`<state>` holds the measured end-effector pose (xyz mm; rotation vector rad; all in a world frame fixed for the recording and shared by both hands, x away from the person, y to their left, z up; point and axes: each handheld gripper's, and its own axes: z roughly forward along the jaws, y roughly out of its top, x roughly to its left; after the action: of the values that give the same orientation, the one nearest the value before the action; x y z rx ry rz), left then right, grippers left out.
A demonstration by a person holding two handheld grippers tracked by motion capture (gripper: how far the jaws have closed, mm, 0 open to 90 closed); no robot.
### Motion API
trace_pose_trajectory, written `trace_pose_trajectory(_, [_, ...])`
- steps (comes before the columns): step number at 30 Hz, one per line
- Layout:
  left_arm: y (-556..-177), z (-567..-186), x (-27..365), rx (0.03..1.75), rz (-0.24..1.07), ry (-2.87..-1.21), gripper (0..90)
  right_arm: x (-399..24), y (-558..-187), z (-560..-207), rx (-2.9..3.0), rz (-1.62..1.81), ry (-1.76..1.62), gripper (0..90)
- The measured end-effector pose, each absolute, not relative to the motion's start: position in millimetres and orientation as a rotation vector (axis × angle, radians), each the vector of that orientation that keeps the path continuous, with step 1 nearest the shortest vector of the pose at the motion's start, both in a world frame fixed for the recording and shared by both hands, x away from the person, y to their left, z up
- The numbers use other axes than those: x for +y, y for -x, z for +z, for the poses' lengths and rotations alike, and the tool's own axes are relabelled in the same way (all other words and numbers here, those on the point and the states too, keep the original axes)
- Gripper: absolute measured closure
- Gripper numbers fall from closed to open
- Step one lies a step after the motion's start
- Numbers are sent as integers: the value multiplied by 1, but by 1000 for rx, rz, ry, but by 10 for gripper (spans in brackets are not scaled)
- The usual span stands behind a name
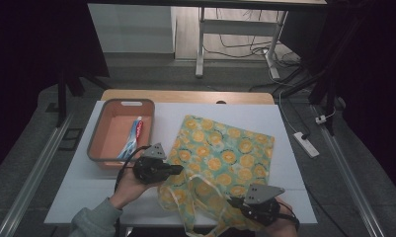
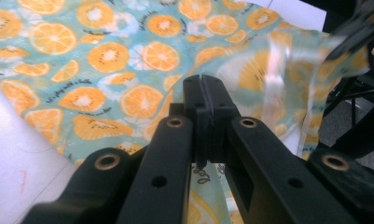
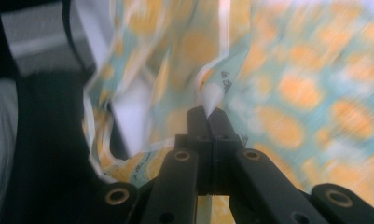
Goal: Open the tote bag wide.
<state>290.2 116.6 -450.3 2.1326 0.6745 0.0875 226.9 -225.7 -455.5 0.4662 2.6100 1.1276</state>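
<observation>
Both jaw pairs clamped on the fruit-print cloth bag (image 1: 220, 155): left gripper (image 1: 178, 169) pinches its near-left edge, right gripper (image 1: 233, 201) pinches the near-right opening, fabric bunched between them. Bag's far end lies flat mid-table (image 1: 82, 182). Orange bin (image 1: 98, 129) far-left beside it, toothpaste tube (image 1: 134, 136) inside.
</observation>
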Motion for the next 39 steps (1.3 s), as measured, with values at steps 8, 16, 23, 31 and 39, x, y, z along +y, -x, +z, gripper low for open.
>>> trace_pose_trajectory(8, [-296,-448,124,717,93,-2096,884,-238,-270,-426,2486,1300,-552,899])
trace_pose_trajectory(16, [-310,-457,113,774,129,-2138,880,-249,-330,-450,2484,1250,-760,899])
trace_pose_trajectory(23, [-323,-469,102,810,170,-2193,872,-249,-358,-477,2526,1141,-853,899])
trace_pose_trajectory(31, [-334,-484,91,839,185,-2247,849,-249,-365,-497,2552,1031,-890,895])
trace_pose_trajectory(39, [-324,-476,95,801,211,-2224,555,-250,-358,-493,2529,1057,-882,720])
